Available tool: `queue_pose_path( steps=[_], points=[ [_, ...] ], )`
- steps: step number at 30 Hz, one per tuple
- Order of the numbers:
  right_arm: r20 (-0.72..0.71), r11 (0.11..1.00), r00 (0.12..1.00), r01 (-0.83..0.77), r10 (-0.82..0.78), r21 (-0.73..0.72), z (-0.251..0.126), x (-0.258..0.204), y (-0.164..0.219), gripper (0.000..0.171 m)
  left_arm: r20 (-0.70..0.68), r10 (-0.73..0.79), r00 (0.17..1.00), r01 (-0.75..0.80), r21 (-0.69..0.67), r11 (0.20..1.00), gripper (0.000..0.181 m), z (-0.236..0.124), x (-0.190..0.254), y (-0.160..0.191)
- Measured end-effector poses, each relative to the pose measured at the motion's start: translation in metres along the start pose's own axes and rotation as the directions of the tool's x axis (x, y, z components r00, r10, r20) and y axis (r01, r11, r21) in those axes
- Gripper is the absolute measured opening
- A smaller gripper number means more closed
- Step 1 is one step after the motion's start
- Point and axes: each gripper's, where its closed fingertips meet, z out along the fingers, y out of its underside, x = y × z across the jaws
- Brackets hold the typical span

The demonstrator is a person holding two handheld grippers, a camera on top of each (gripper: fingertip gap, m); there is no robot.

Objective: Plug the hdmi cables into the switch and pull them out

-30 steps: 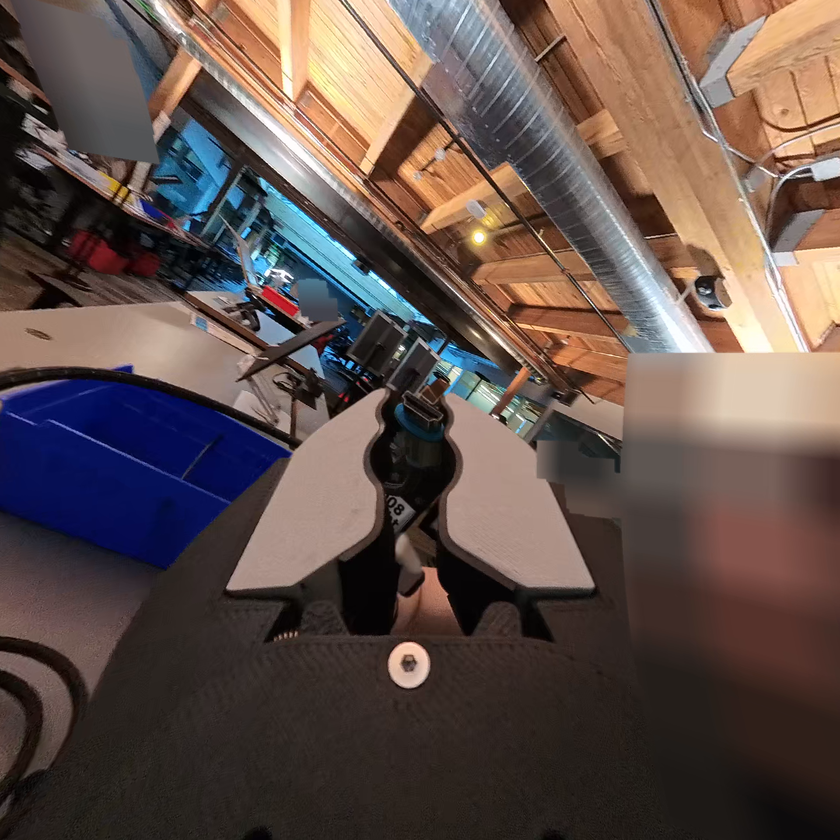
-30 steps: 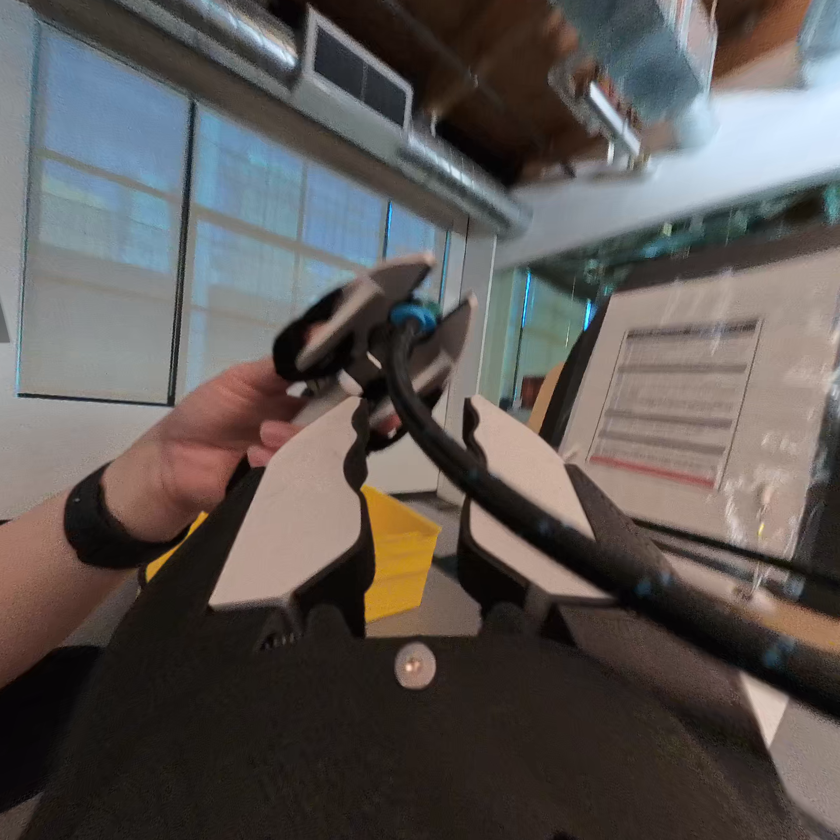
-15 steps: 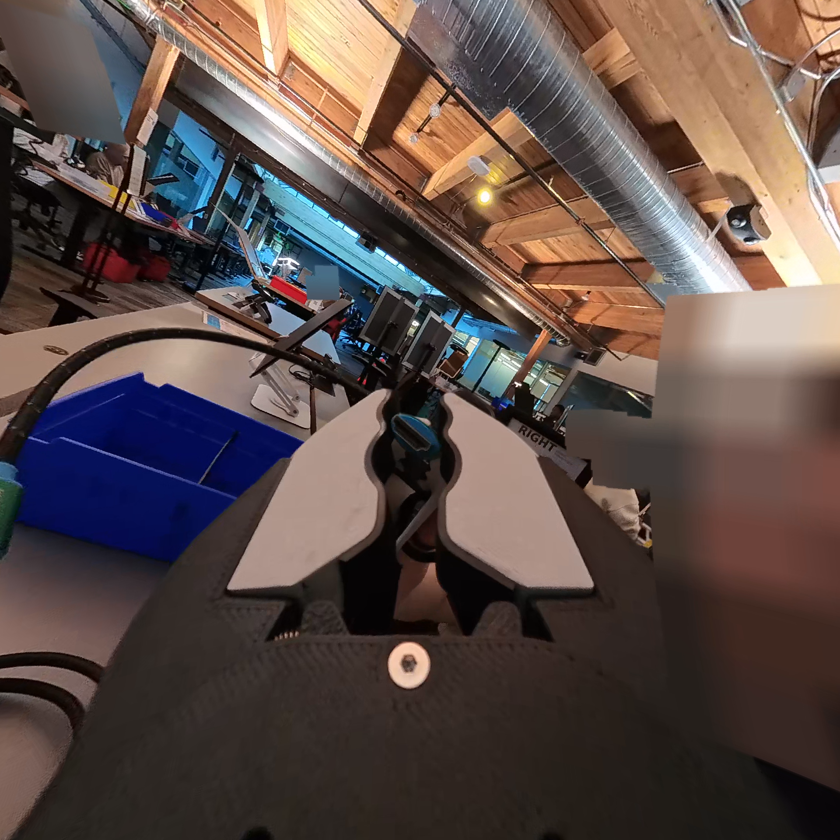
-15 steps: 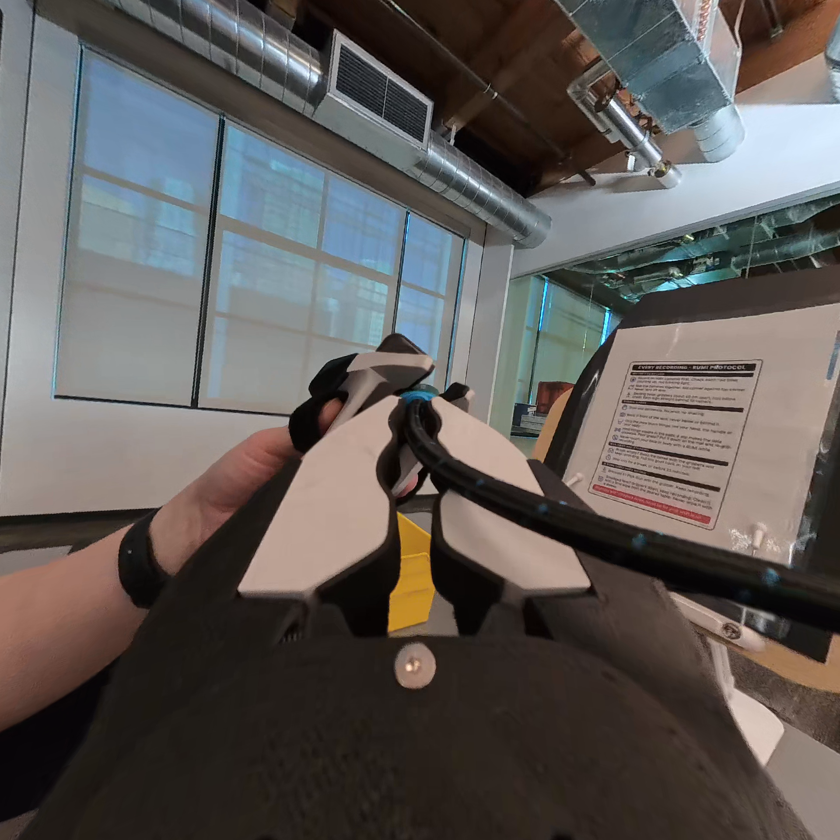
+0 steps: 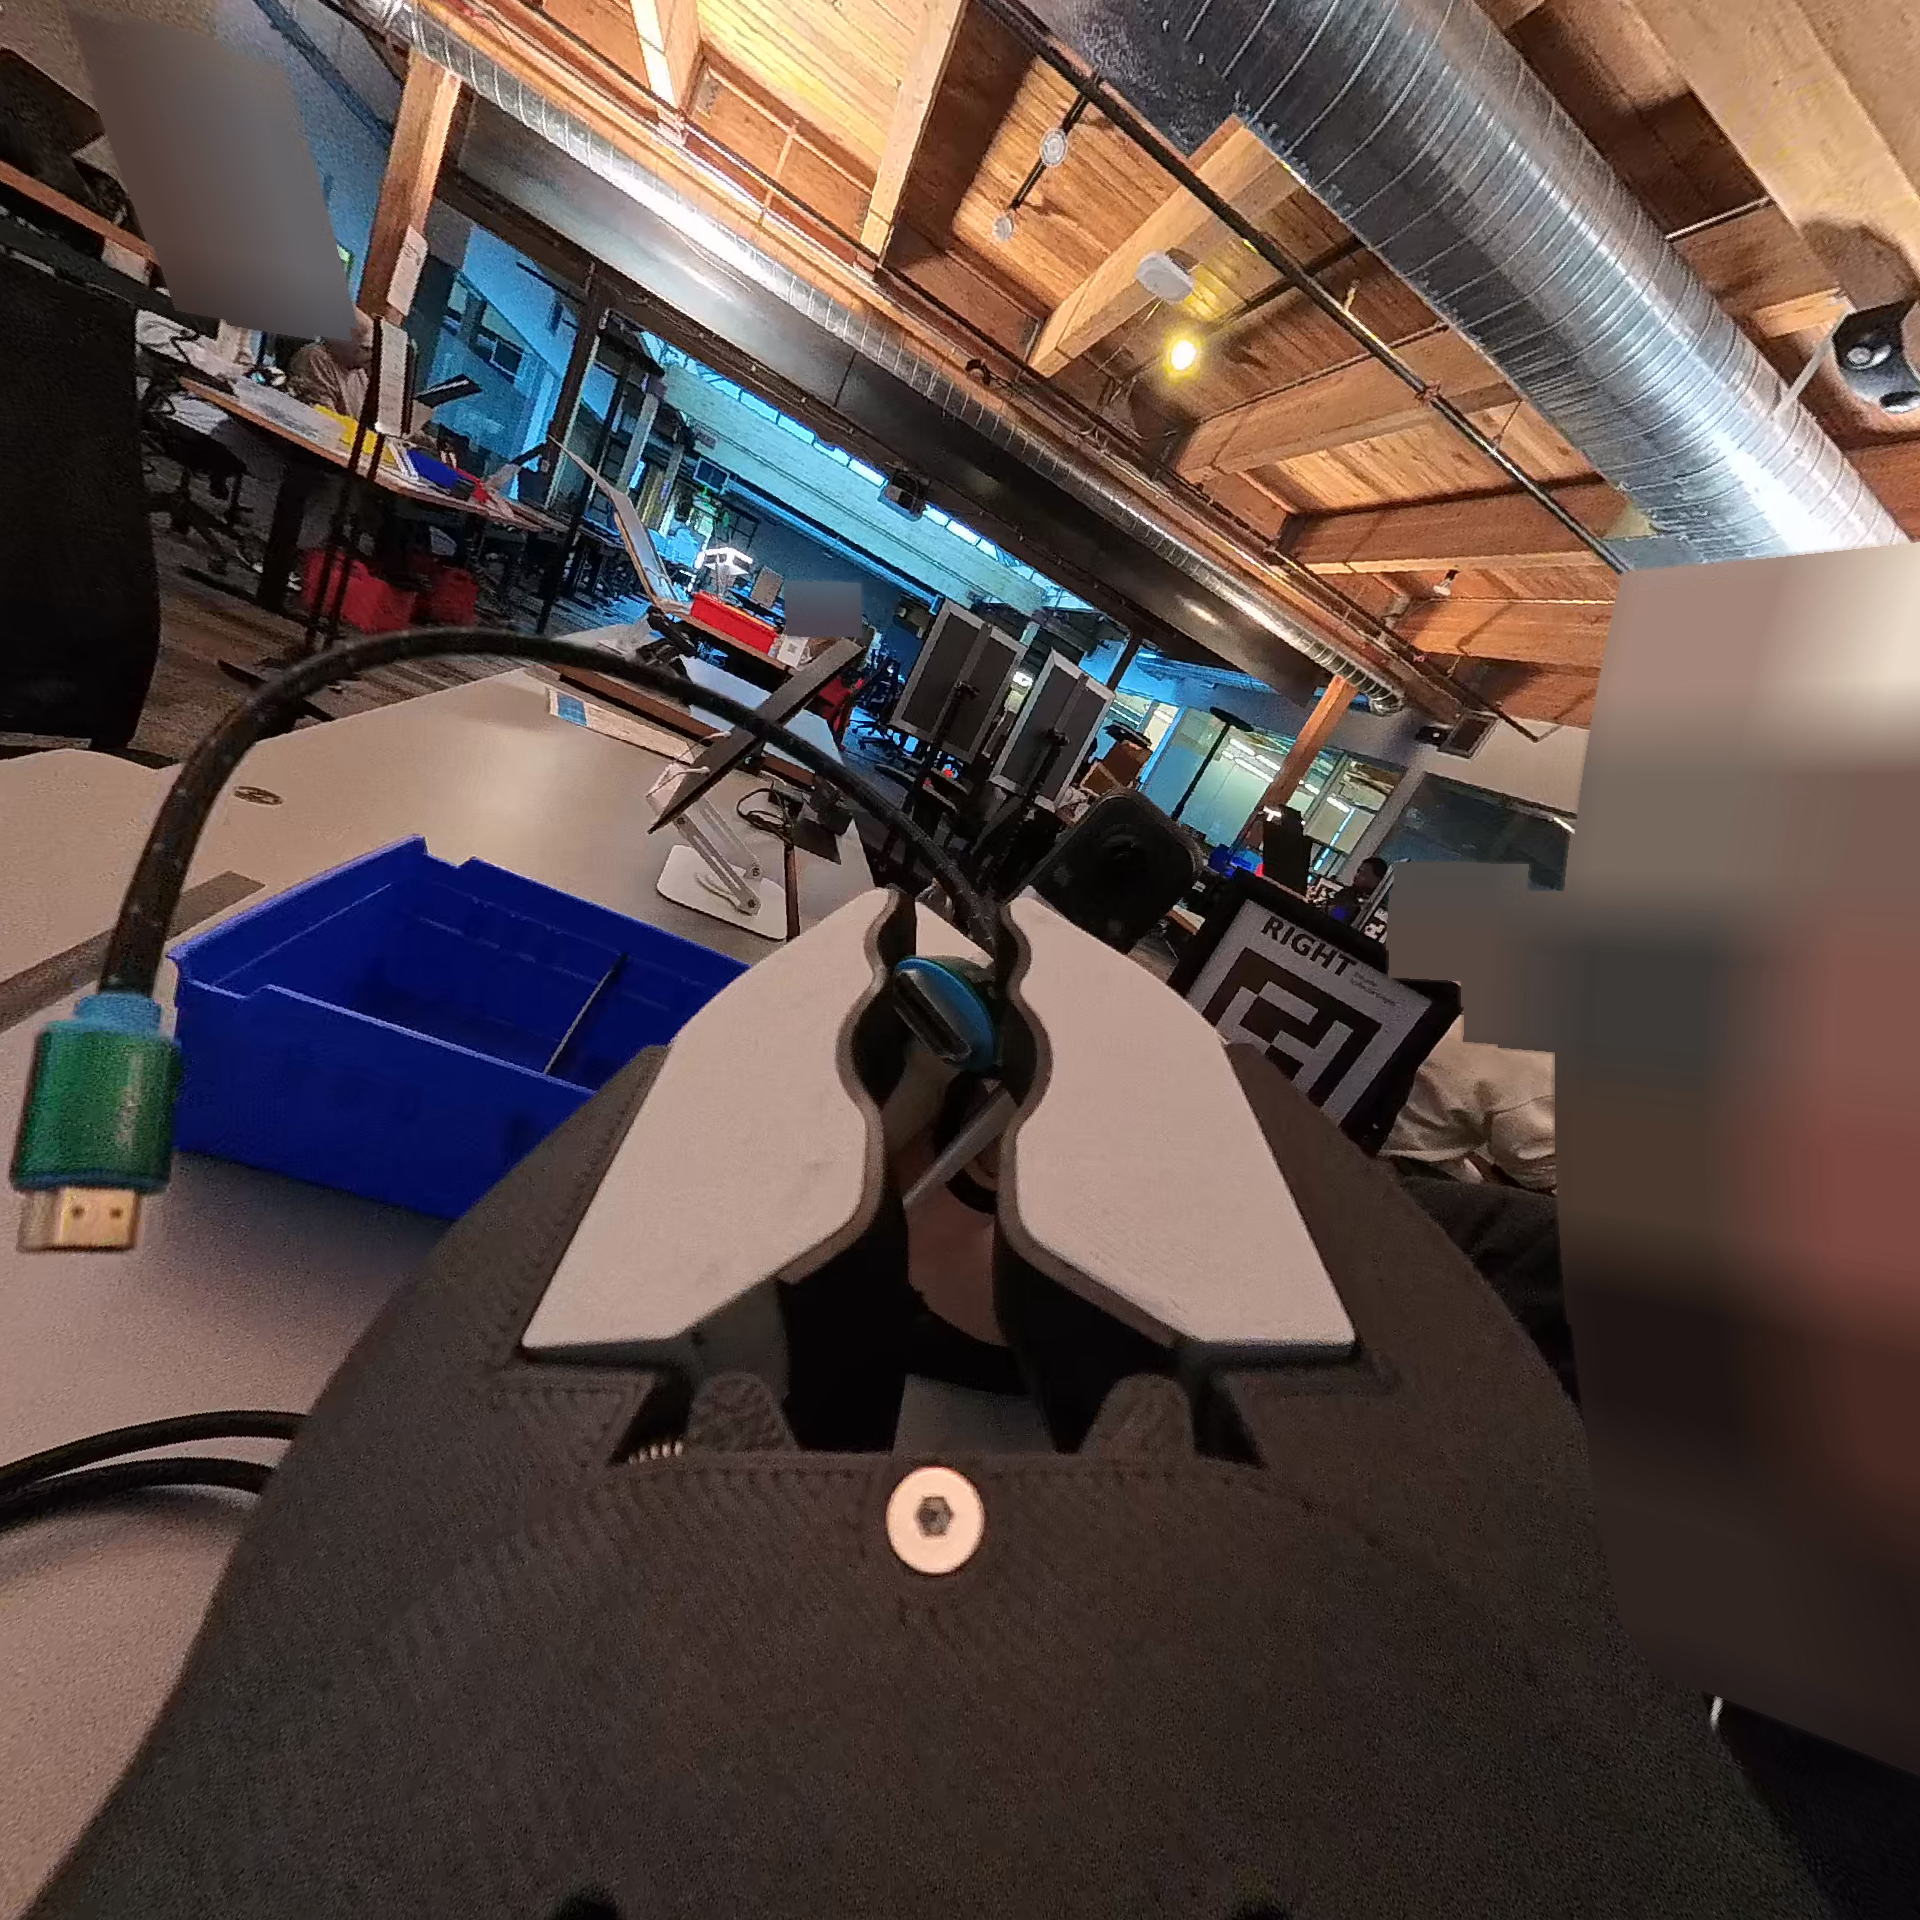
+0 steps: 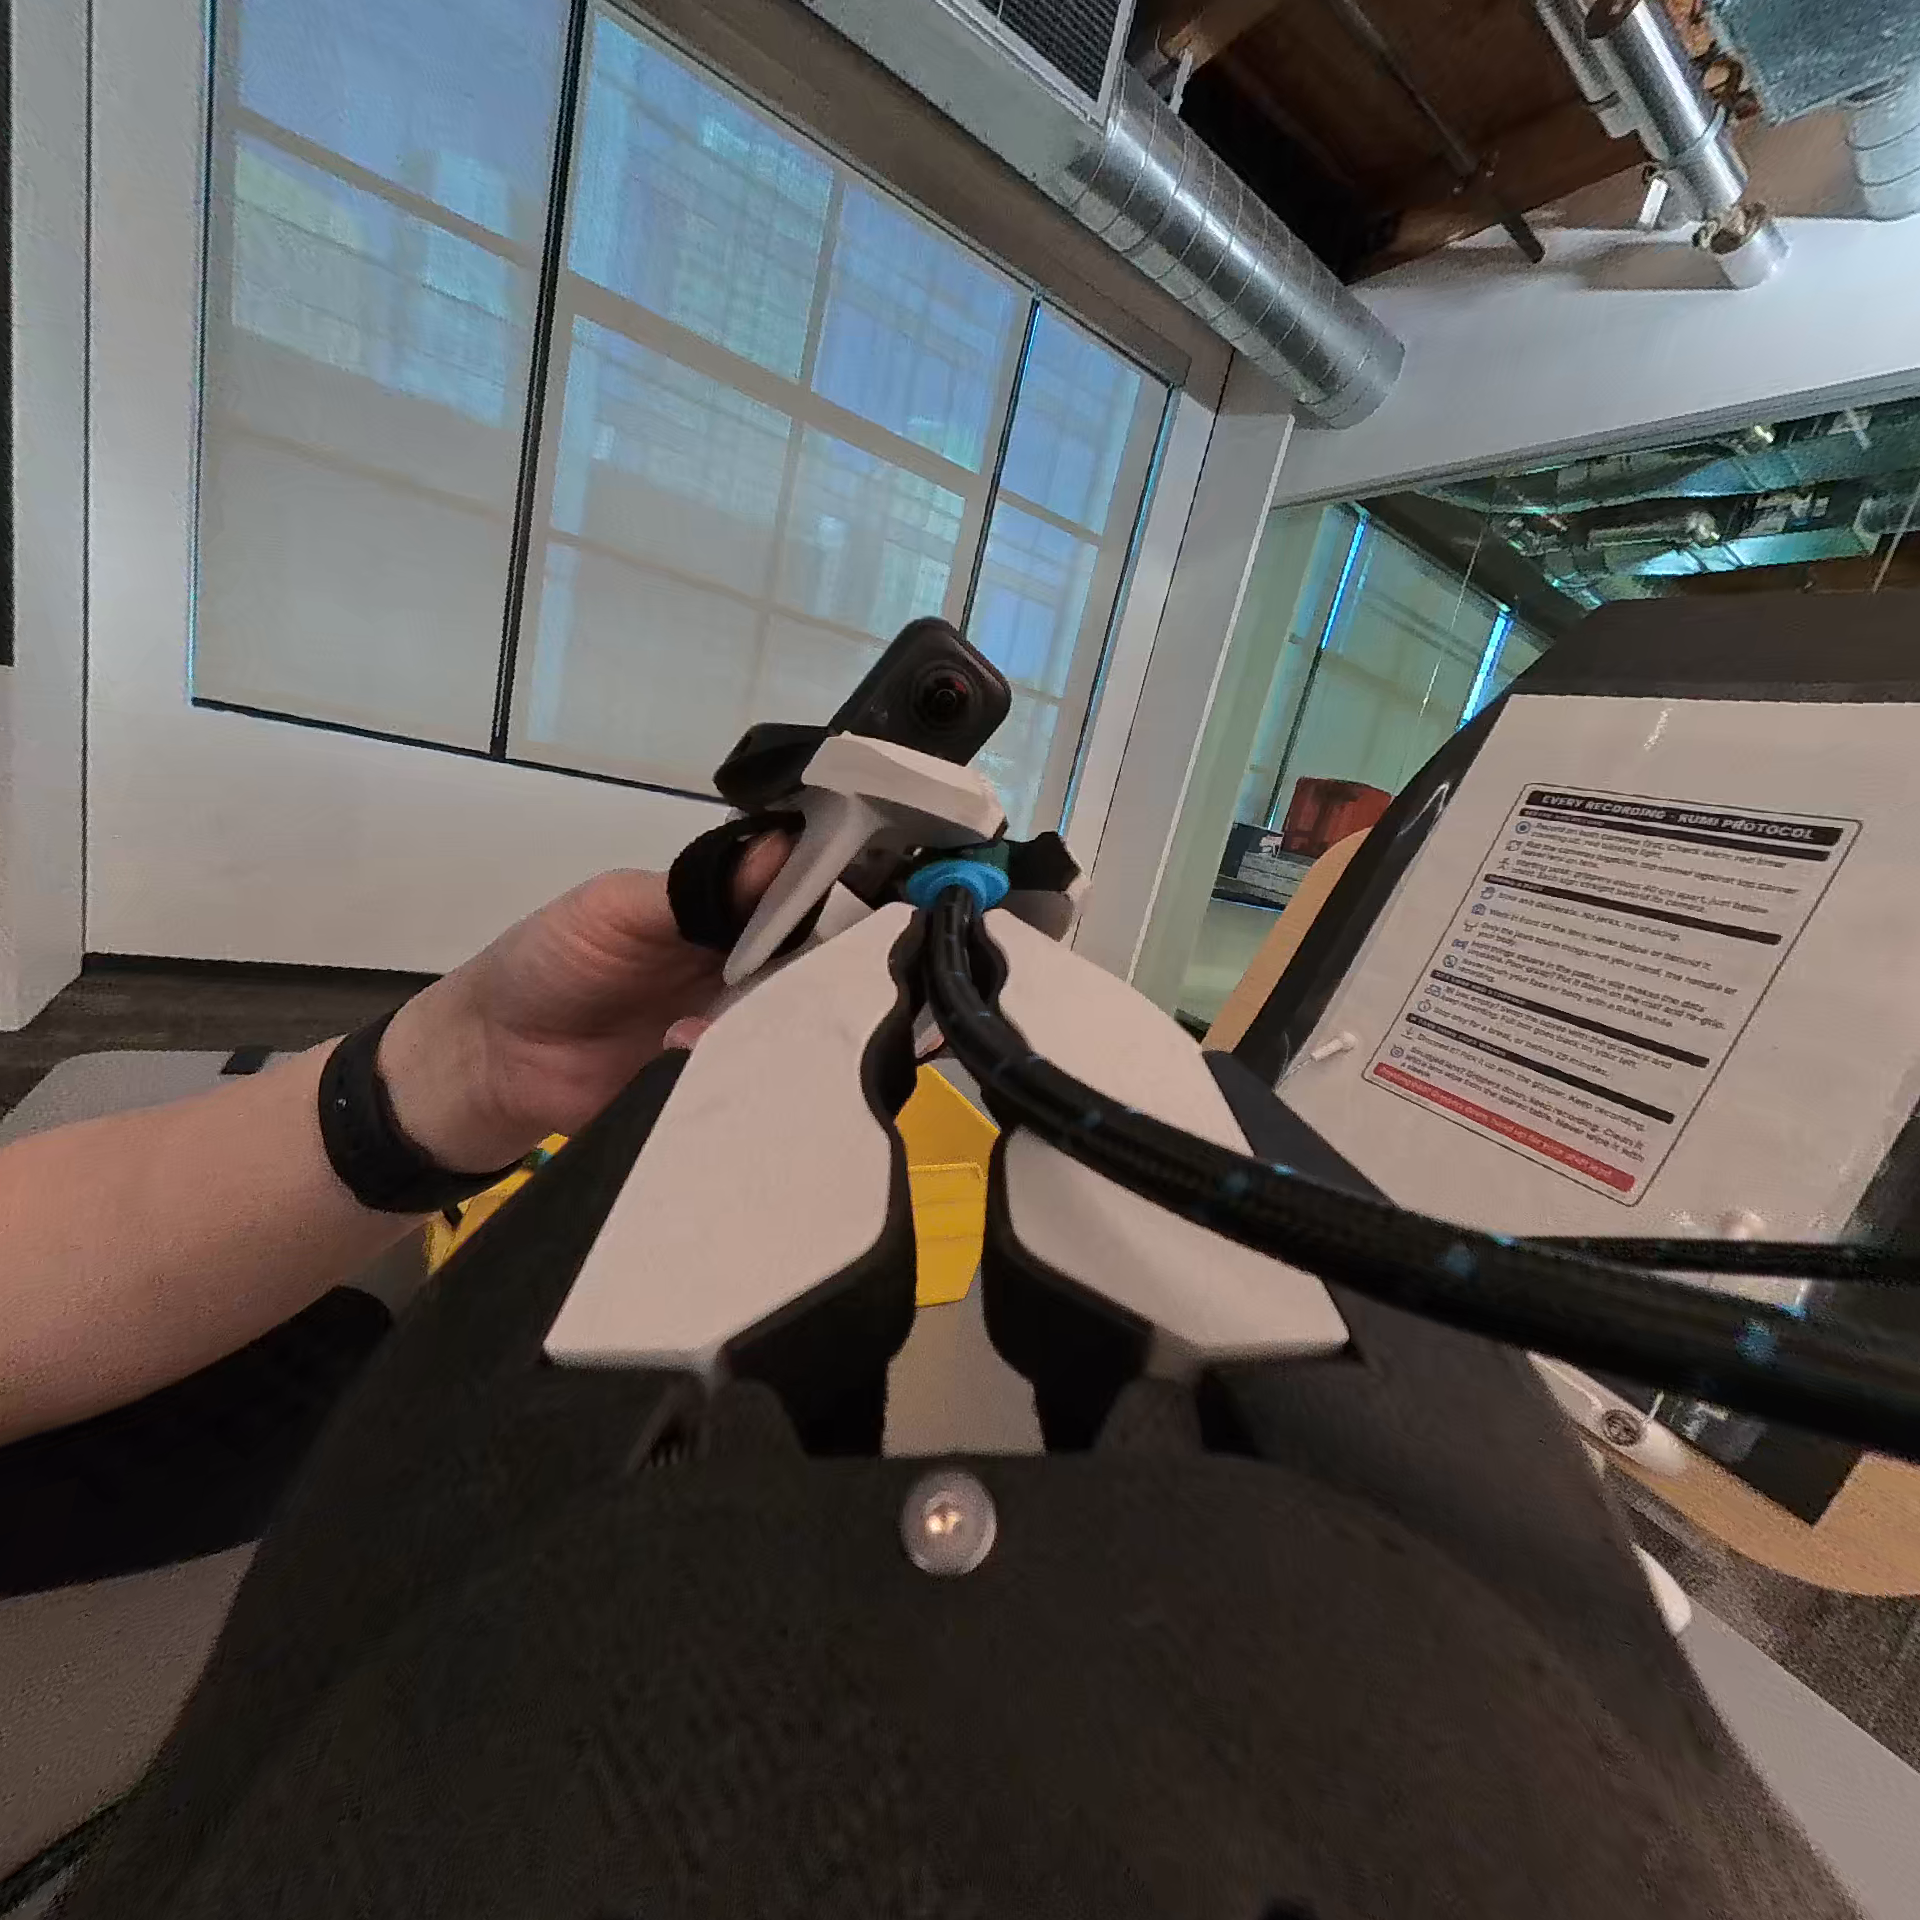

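My left gripper [image 5: 948,914] is shut on an HDMI plug [image 5: 935,1013] with a blue collar, held up in the air. Its black braided cable [image 5: 312,686] arcs over to the left and ends in a green plug [image 5: 94,1127] with a gold tip that hangs above the grey table [image 5: 208,1309]. My right gripper [image 6: 943,935] faces the left gripper [image 6: 904,821] and is shut on the cable [image 6: 1195,1184] just behind the blue collar [image 6: 951,883]. The cable runs off to the right. No switch is in view.
A blue bin [image 5: 416,1018] stands on the table to the left, and another black cable [image 5: 125,1455] lies nearer. A yellow bin [image 6: 940,1195] sits behind the right fingers. A board with a printed sheet [image 6: 1610,987] stands at the right. A hand [image 6: 582,997] holds the left gripper.
My right gripper, open a second ago, has shut on the cable just behind the plug. The cable's green far end has swung up into the left wrist view.
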Motion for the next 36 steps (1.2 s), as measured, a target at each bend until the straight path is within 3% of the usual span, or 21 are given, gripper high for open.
queue_pose_path(
  steps=[8, 29, 36],
  points=[
    [-0.018, 0.999, 1.0, 0.018, -0.017, 0.041, -0.0024, -0.0005, -0.0066, 0.008, -0.003, 0.005, 1.0, -0.006, -0.008, 1.0, 0.014, 0.0009, 0.0024, 0.0006],
    [-0.026, 1.0, 1.0, -0.007, 0.007, -0.012, -0.0023, 0.003, 0.001, 0.007, 0.034, 0.019, 0.999, -0.019, -0.019, 1.0, 0.014, -0.0005, -0.0042, 0.0024],
    [-0.054, 0.994, 0.993, 0.106, -0.107, -0.019, -0.0039, 0.0022, 0.0005, 0.006, 0.016, 0.002, 1.0, -0.002, -0.023, 1.0, 0.014, 0.0009, -0.0033, 0.0039]
  ],
)
